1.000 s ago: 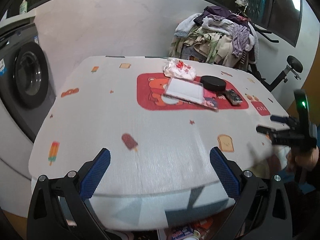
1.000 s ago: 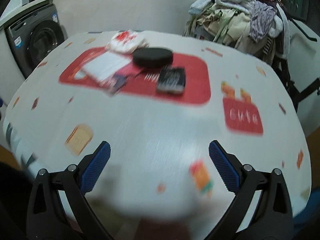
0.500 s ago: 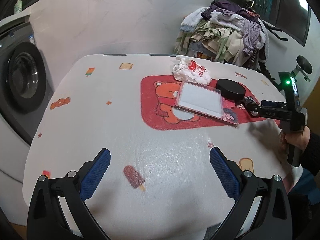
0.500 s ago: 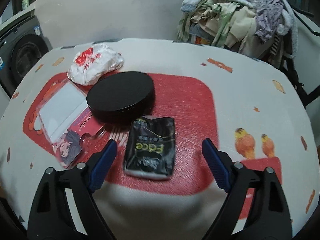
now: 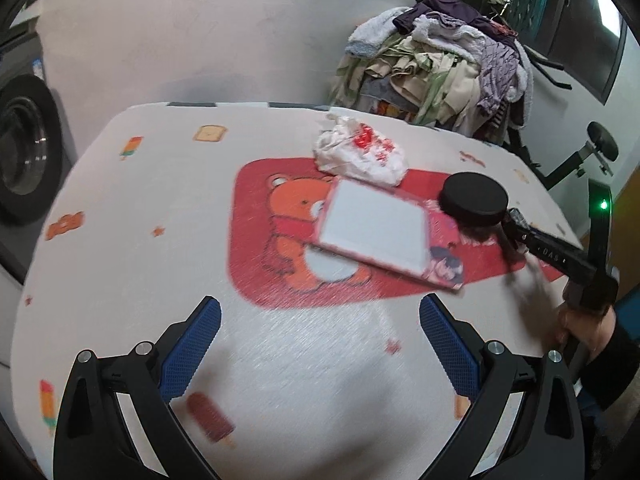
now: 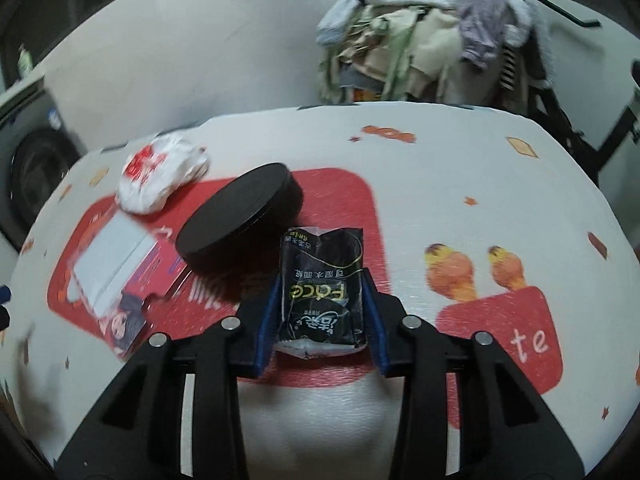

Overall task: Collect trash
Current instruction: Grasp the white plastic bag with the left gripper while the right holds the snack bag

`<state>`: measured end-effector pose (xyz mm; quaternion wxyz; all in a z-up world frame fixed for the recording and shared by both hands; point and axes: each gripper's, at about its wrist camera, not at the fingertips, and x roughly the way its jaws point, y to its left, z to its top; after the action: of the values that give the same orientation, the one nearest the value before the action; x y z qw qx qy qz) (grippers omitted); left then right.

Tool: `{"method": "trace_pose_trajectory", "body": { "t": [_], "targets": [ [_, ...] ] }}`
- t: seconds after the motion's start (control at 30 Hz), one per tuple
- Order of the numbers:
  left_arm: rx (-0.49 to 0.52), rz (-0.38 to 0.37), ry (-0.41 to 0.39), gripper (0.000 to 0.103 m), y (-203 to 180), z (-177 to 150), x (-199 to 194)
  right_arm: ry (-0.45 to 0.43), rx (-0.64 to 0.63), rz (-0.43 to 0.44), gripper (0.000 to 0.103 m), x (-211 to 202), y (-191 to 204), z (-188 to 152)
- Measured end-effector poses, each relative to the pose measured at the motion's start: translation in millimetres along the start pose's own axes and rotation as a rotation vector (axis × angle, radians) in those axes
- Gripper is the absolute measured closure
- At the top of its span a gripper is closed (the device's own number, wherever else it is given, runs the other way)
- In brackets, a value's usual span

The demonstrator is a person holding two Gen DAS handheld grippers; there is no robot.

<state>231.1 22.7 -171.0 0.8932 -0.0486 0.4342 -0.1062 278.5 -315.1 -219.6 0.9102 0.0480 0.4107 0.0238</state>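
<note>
A black snack packet (image 6: 320, 280) with white lettering lies on the red bear mat (image 6: 340, 196). My right gripper (image 6: 320, 308) straddles it. The jaws are closing, and the blue pads (image 6: 269, 320) touch both long sides of the packet. In the left wrist view the right gripper (image 5: 516, 224) reaches in from the right, held by a hand (image 5: 584, 324), just beside a round black tin (image 5: 474, 200). A crumpled white plastic bag with red print (image 5: 360, 156) sits at the mat's far edge. My left gripper (image 5: 320, 344) hovers open over the near part of the table, with nothing between its fingers.
A white card in pink packaging (image 5: 376, 232) lies on the mat left of the tin. The table (image 5: 132, 220) has a white cloth with small cartoon prints. Behind it stands a pile of laundry (image 5: 440, 68). A washing machine (image 5: 24, 144) is at the left.
Both grippers moved forward over the table toward the mat. The right gripper came down around the black packet and its jaws narrowed from wide open to the packet's width.
</note>
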Motion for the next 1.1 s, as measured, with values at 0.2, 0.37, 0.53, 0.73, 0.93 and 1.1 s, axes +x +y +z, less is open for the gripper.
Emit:
{"method": "trace_pose_trajectory", "body": {
  "t": [0.2, 0.37, 0.53, 0.73, 0.93, 1.1],
  "targets": [
    [-0.003, -0.053, -0.018, 0.006, -11, 22, 9, -0.049, 0.078, -0.026, 0.063, -8, -16, 1],
    [-0.009, -0.088, -0.001, 0.006, -17, 38, 25, -0.053, 0.081, -0.01, 0.063, -10, -17, 1],
    [-0.015, -0.102, 0.011, 0.006, -19, 73, 53, -0.039, 0.053, 0.009, 0.063, -7, -11, 1],
    [-0.011, -0.057, 0.051, 0.006, -19, 138, 114, -0.031, 0.05, 0.028, 0.063, -6, -12, 2],
    [-0.128, -0.124, 0.104, 0.008, -8, 165, 159, -0.023, 0.044, 0.042, 0.063, -3, -12, 4],
    [-0.091, -0.082, 0.142, 0.015, -22, 164, 182, -0.017, 0.041, 0.052, 0.063, -2, -12, 4]
  ]
}}
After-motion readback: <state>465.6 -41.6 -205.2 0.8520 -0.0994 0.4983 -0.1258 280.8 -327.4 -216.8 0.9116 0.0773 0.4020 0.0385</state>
